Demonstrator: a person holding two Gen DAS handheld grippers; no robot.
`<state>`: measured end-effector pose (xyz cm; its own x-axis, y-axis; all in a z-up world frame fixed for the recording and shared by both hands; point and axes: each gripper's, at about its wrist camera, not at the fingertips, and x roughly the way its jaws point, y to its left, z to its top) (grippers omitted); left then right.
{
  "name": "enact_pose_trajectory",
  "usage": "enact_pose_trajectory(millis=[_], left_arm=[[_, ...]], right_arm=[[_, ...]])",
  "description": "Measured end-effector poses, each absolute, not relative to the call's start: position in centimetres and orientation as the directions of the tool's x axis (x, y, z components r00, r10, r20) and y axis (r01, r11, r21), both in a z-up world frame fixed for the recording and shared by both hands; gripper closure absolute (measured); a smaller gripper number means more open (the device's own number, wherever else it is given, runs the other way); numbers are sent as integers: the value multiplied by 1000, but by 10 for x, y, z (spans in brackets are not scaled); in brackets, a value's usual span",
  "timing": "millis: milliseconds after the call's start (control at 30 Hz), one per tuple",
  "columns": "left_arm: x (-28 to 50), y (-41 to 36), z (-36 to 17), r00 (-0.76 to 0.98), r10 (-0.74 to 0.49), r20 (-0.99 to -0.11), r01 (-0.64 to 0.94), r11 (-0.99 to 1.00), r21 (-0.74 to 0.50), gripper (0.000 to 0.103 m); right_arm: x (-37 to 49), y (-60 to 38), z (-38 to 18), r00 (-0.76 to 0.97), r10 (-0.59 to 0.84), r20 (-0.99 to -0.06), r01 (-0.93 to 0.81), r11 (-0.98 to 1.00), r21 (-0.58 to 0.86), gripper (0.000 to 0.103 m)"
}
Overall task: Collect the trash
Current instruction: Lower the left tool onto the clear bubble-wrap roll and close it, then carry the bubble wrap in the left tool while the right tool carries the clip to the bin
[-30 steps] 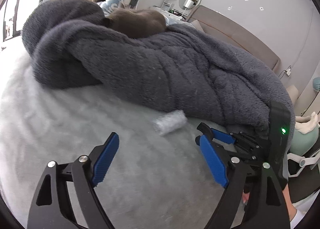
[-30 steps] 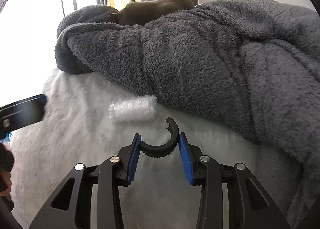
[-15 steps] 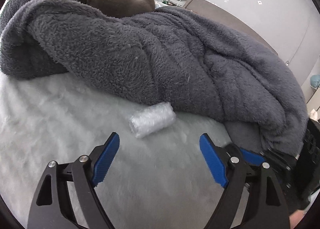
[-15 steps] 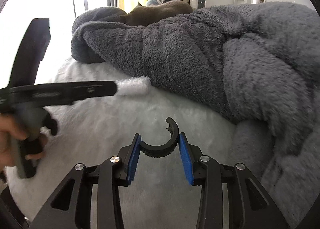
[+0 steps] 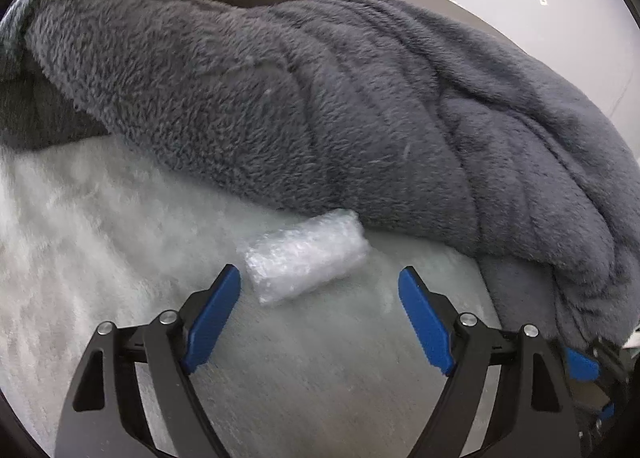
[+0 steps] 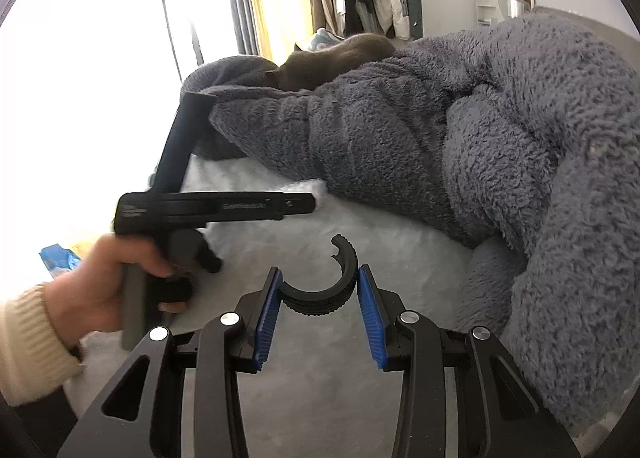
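Left wrist: we hold left claw (image 5: 319, 294) wide, straddling bubble-wrap roll (image 5: 306, 256) for pickup; right claw (image 6: 319, 308) clamps black ring piece (image 6: 324, 286).

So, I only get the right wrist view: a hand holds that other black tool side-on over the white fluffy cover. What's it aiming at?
Observer: A bubble wrap roll, lying on the white fluffy cover right ahead of the left tool.
Operator: Has it grabbed it?
Observer: No. Its blue pads stand wide apart, neither touching the roll.
Operator: Is the roll out in the open?
Observer: Not quite. Its far end sits right at the edge of the grey fleece blanket.
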<state>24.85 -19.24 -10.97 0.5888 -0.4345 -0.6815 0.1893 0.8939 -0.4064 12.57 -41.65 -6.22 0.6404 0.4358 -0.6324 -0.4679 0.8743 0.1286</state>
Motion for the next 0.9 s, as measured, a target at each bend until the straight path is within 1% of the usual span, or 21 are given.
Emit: enact_pose_trajectory(millis=[67, 200, 300, 367, 433, 567, 767, 900], left_arm=[[251, -193, -111, 586, -431, -686, 181, 895, -407, 21], [256, -198, -113, 576, -425, -698, 182, 899, -398, 22], [262, -203, -113, 564, -420, -711, 180, 903, -390, 27], [266, -205, -115, 558, -422, -714, 179, 902, -393, 34], [271, -207, -116, 554, -428, -714, 179, 899, -400, 35], [272, -202, -114, 555, -449, -701, 182, 887, -424, 41], [249, -182, -93, 576, -456, -679, 224, 886, -405, 41], [216, -170, -69, 632, -416, -654, 268, 909, -319, 41]], right_arm=[[125, -418, -63, 612, 471, -635, -494, 855, 159, 64], [121, -418, -65, 586, 491, -645, -518, 839, 168, 64], [114, -418, -69, 571, 494, -656, -533, 831, 162, 64], [112, -418, -71, 562, 490, -667, -538, 829, 155, 64], [115, -417, -73, 556, 488, -673, -541, 827, 154, 64], [118, -413, -79, 541, 474, -695, -541, 828, 144, 64], [122, -401, -85, 515, 467, -718, -548, 824, 143, 64], [119, -392, -78, 509, 489, -708, -553, 817, 167, 64]])
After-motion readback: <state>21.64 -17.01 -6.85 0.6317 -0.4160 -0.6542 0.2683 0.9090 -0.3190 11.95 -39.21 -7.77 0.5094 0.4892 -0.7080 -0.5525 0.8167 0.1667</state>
